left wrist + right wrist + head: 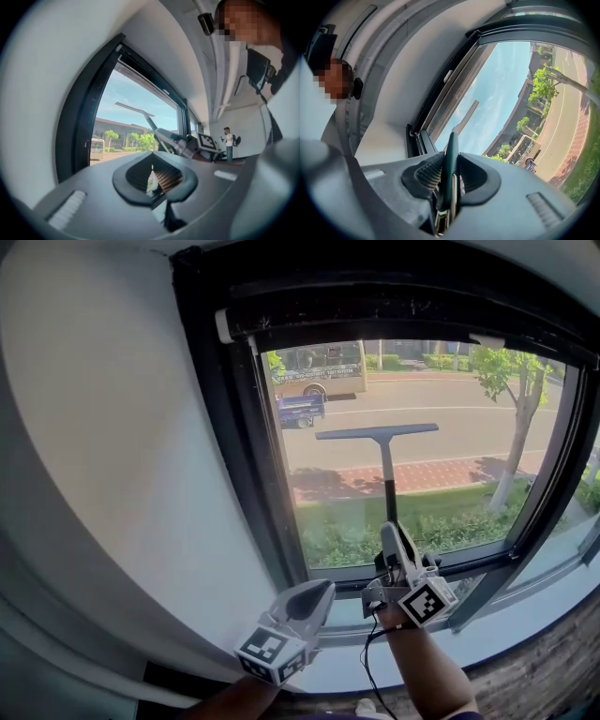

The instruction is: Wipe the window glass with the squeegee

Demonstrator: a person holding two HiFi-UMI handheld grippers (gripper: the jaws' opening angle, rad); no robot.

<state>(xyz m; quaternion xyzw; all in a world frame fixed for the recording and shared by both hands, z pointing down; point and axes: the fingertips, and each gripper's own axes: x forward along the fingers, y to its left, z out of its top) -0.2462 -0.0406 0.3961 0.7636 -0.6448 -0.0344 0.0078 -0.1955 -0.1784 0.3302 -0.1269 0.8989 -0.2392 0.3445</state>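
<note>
At the window sill (525, 615), head view.

Left gripper (315, 598): low, about 7 o'clock of the pane's centre, nose aimed toward 1 o'clock, in front of the lower frame (281, 549). Its own view shows the jaws a narrow slot apart, ribbed pads (169, 178) bare, nothing between them. Released.

Right gripper (397, 551): about 5 o'clock of the left one's nose line, just beside it. Jaws clenched on the dark green handle of the squeegee (386, 474). The handle runs to 12 o'clock. Blade (377, 432) lies level across the window glass (469, 418), mid-pane; contact not confirmable.
</note>
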